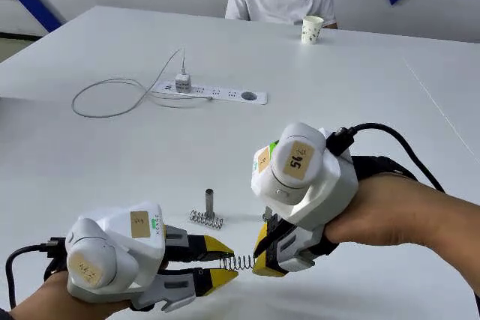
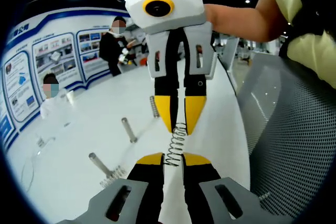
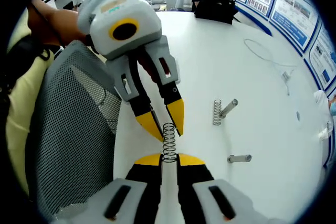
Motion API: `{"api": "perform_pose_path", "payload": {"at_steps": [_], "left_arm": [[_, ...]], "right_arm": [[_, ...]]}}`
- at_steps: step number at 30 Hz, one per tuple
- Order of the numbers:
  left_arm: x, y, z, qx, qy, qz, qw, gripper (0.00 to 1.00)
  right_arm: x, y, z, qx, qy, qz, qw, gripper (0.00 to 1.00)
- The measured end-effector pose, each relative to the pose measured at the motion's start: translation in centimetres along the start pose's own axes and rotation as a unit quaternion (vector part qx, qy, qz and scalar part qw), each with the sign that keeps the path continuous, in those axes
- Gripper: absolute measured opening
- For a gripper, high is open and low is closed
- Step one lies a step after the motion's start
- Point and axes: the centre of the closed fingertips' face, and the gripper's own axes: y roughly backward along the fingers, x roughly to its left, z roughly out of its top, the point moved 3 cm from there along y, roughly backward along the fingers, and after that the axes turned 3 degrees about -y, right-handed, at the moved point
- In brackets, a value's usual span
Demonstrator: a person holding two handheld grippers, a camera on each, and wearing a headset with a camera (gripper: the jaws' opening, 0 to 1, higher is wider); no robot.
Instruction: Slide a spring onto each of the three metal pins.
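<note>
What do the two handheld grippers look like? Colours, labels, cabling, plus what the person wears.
The left gripper and right gripper match: rounded white housings, grey finger mounts, and black fingers with yellow tips. Each carries a tan sticker with handwritten digits and a small green mark. A black cable leaves the rear of each. The person wears a pale yellow top.
</note>
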Motion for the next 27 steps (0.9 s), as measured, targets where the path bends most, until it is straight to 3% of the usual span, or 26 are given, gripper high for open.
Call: {"api": "perform_pose_path", "payload": {"at_steps": [11,27], "left_arm": [[0.0,0.1,0.3,-0.007,0.003,0.002,1.0000,0.12],[0.1,0.4,1.0,-0.024,0.022,0.007,0.9994,0.11]], "right_arm": [[0.3,1.2,2.0,-0.030,0.014,-0.014,0.9993,0.11],[0.4,1.6,3.9,-0.070,0.024,-0.023,0.9970,0.11]]}}
